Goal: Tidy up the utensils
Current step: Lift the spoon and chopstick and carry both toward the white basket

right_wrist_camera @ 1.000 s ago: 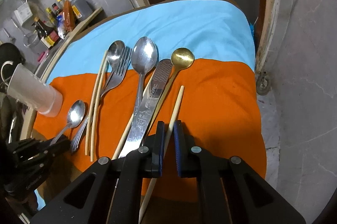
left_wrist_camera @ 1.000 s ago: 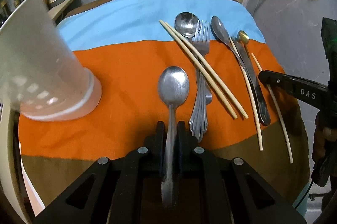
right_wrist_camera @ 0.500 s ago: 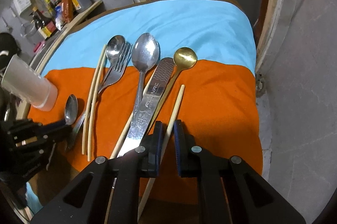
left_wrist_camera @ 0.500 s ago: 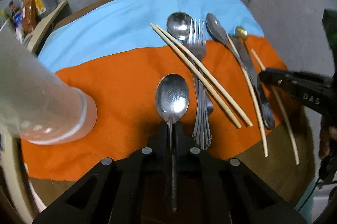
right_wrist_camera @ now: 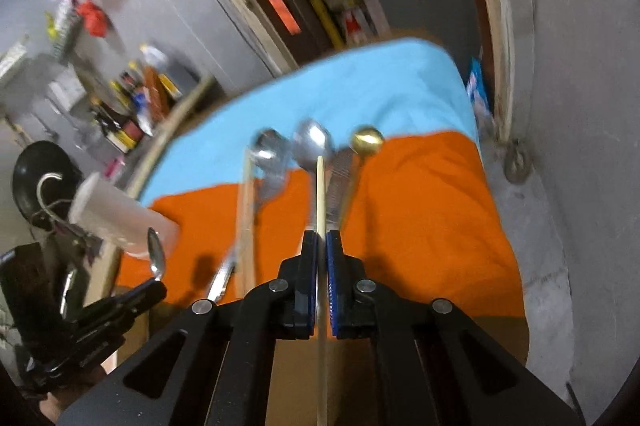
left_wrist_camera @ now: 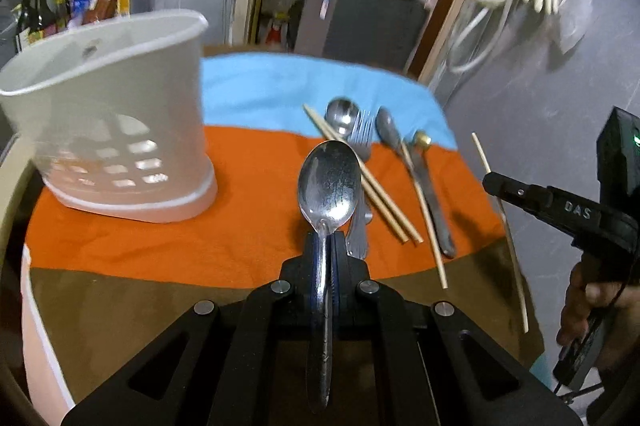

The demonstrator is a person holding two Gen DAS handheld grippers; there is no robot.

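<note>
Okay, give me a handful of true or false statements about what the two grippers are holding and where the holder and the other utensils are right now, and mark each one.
1. The left gripper is shut on a silver spoon. True.
2. The right gripper holds a fork. False: its jaws clamp a single chopstick.
3. The white utensil holder stands upright on the orange cloth. True.
4. The gold spoon is already in the holder. False: it lies on the cloth beside the table knife.
5. A pair of chopsticks lies on the cloth. True.
</note>
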